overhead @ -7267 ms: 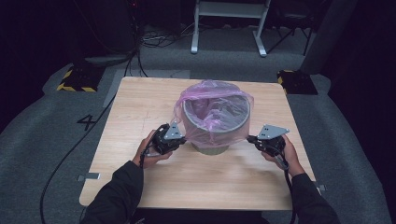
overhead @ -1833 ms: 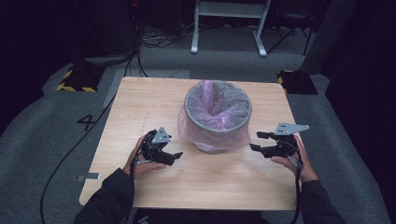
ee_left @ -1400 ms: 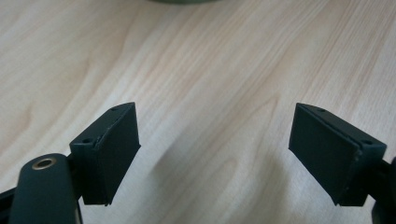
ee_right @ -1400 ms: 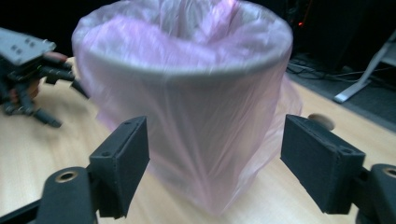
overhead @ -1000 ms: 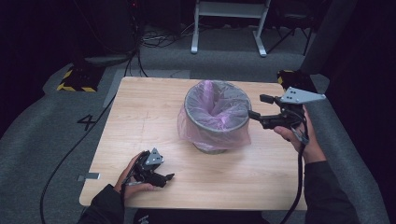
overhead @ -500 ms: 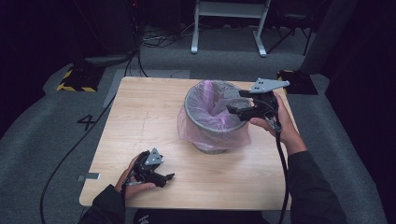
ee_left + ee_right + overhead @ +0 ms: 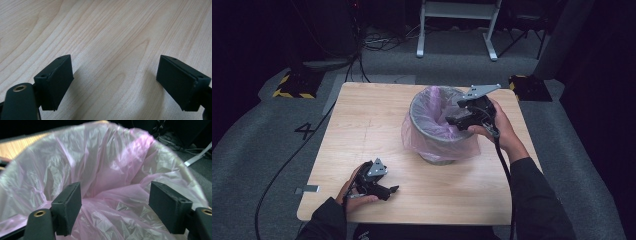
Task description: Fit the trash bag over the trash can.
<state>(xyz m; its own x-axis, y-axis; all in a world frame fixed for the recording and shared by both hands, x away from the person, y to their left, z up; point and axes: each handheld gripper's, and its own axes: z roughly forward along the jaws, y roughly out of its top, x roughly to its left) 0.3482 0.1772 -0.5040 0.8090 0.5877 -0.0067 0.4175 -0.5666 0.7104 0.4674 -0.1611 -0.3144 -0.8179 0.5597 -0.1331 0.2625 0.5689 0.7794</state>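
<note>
Pink bin liner [image 7: 432, 137]: right hand-held gripper [image 7: 457, 120] poised over it, jaws wide, nothing gripped.

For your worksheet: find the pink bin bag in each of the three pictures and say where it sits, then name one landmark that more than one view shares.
High view: the pink bin bag lines the grey bin right of the table's centre, folded over its rim.
Left gripper view: not in it; there is bare wooden table between open jaws.
Right gripper view: the bag spreads across the frame behind the open jaws.
Shared landmark: the wooden table.
</note>
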